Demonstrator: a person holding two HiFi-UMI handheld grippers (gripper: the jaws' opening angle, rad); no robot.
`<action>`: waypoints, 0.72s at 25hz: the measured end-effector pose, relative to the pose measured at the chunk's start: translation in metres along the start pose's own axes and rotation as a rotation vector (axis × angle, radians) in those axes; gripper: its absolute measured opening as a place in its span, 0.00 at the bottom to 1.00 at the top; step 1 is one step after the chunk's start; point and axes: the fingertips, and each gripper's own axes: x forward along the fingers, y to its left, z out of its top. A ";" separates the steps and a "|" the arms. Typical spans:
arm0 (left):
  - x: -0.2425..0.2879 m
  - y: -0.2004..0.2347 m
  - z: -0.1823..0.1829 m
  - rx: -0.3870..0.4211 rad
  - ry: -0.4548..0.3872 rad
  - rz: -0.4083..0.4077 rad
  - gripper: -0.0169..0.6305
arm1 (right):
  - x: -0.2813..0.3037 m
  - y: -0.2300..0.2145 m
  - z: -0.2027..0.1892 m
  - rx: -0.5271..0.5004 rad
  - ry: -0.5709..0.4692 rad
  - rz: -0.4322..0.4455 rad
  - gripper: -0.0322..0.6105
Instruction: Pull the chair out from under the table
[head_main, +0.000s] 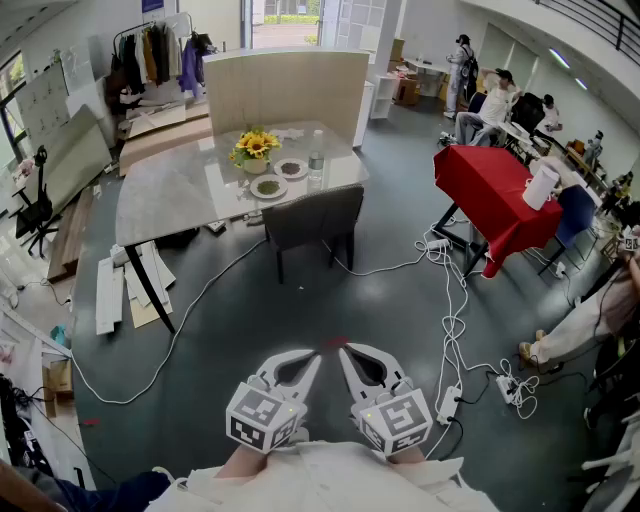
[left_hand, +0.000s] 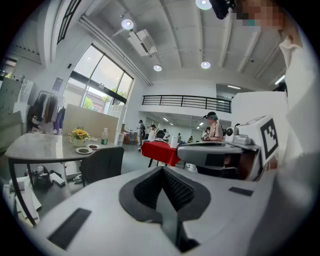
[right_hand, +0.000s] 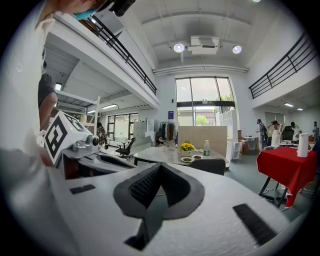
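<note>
Trailing cables on floor near chair; left gripper, right gripper jaws pressed together.

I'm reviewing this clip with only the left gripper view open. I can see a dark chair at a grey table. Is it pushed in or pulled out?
Observer: Pushed in. The head view shows the chair tucked against the near edge of the table.
Operator: Is either claw near it?
Observer: No. The left claw and right claw hang side by side over the floor, well short of the chair.
Operator: Is the right claw holding anything?
Observer: No. The right gripper view shows its jaws together with nothing between them.
</note>
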 end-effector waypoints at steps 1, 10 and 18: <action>-0.001 0.001 0.000 0.003 0.001 0.002 0.05 | 0.001 0.001 0.001 -0.003 0.002 0.003 0.05; -0.006 0.002 -0.003 0.002 0.003 0.017 0.05 | 0.001 0.009 -0.001 -0.014 0.011 0.019 0.05; -0.008 0.003 0.001 -0.009 0.000 0.026 0.05 | 0.002 0.012 -0.002 -0.020 0.033 0.035 0.05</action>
